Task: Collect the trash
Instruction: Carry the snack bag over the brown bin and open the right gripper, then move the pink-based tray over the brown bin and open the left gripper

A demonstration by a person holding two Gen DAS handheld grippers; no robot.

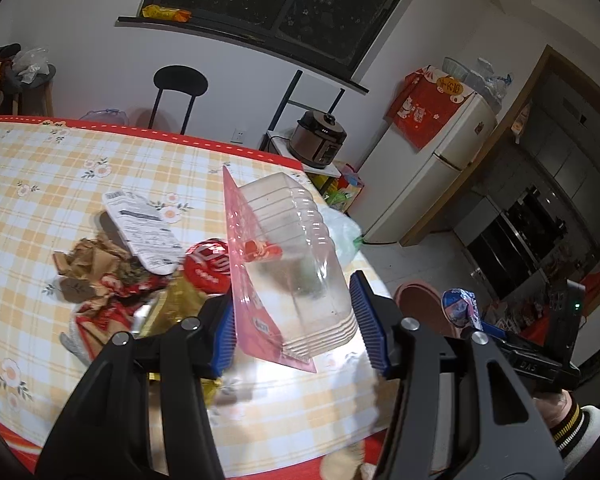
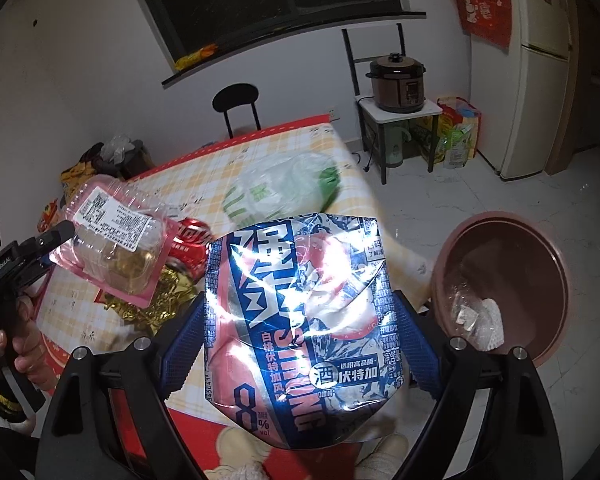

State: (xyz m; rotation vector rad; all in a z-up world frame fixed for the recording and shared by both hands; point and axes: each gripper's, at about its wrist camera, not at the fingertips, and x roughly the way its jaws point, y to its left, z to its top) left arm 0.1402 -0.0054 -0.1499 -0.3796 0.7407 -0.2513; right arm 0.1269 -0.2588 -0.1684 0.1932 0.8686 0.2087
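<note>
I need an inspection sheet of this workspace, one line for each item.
Surface: table with checked floral cloth, partly covered.
Job's things: clear plastic container in left gripper; crushed blue-pink drink can in right gripper; pink bin on the floor beside the table, some trash inside.
Clutter: red can, brown paper, gold foil, white label, plastic bag.
Grippers: both closed on their items.
Cables: black cord by the stand.
Surroundings: pressure cooker, fridge, black chair.
</note>
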